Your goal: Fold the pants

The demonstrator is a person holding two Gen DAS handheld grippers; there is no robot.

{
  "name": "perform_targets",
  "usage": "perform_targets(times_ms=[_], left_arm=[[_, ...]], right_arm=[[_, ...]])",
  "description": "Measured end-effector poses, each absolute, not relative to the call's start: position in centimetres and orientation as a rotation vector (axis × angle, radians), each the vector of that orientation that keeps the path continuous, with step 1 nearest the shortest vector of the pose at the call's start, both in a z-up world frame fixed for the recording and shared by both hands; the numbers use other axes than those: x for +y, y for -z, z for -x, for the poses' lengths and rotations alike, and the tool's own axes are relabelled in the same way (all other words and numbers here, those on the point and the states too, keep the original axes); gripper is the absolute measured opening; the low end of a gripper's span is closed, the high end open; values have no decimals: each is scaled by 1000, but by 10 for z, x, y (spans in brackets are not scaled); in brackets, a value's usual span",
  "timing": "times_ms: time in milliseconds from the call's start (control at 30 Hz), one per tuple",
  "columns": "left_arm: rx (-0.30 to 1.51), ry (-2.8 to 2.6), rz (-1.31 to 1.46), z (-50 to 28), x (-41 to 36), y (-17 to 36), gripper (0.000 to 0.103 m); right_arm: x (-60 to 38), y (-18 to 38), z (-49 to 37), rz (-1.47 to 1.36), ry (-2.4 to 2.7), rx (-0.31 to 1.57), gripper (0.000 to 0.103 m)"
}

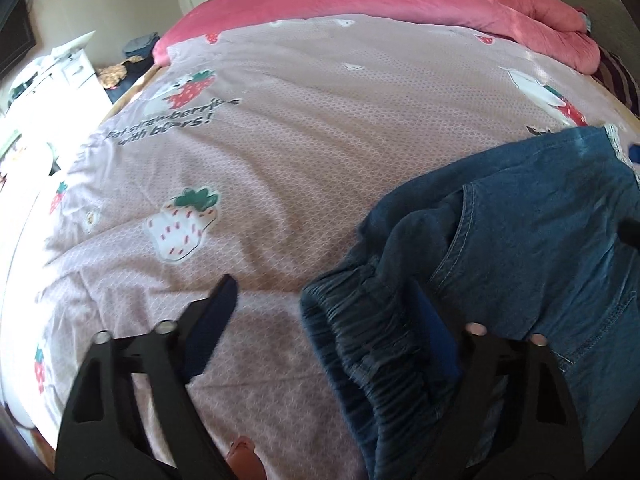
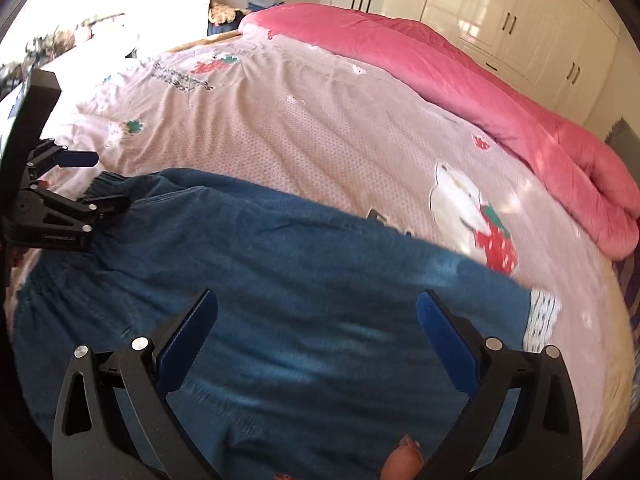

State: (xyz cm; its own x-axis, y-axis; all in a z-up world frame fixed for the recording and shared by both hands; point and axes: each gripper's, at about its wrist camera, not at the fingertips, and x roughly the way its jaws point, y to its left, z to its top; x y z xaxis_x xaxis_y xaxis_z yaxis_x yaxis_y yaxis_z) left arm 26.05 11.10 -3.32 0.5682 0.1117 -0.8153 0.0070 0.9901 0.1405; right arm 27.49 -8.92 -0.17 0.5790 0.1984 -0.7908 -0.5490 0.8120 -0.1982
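While both grippers gape empty, left gripper (image 1: 320, 304) straddles pants (image 2: 280, 264) waistband.

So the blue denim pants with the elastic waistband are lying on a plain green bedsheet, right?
Not quite. The blue denim pants with the elastic waistband lie on a pink bedsheet printed with strawberries and bears, not a plain green one. The right wrist view shows it clearly.

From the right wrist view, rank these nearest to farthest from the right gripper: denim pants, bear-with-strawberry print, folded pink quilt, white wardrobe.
1. denim pants: directly under the right gripper, between its open fingers.
2. bear-with-strawberry print: just beyond the pants, to the right.
3. folded pink quilt: along the bed's far edge.
4. white wardrobe: behind the quilt, against the wall.
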Motion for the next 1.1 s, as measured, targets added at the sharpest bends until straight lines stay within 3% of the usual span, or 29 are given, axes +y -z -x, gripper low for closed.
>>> perform_targets(times_ms=[33, 100, 267, 767, 833, 867, 933, 1000, 1100], left_arm=[[975, -35, -135, -264, 109, 36, 51], [996, 11, -125, -270, 107, 41, 37], [981, 31, -160, -274, 107, 45, 28], [779, 76, 43, -251, 134, 7, 24], [750, 85, 54, -247, 134, 2, 24], [741, 89, 51, -246, 133, 1, 24], [735, 84, 38, -245, 131, 1, 24], [731, 81, 37, -244, 131, 1, 24], [716, 77, 44, -240, 133, -2, 24]], right_arm=[[-87, 4, -282, 456, -456, 854, 99], [-85, 8, -295, 448, -459, 869, 99], [-76, 20, -320, 450, -489, 907, 99], [-17, 46, -351, 807, -700, 884, 97], [-14, 46, -356, 775, -747, 909, 84], [-13, 46, -357, 747, -776, 930, 66], [-11, 44, -354, 733, -812, 943, 45], [-8, 41, -344, 737, -843, 938, 17], [-14, 28, -336, 714, -817, 910, 6]])
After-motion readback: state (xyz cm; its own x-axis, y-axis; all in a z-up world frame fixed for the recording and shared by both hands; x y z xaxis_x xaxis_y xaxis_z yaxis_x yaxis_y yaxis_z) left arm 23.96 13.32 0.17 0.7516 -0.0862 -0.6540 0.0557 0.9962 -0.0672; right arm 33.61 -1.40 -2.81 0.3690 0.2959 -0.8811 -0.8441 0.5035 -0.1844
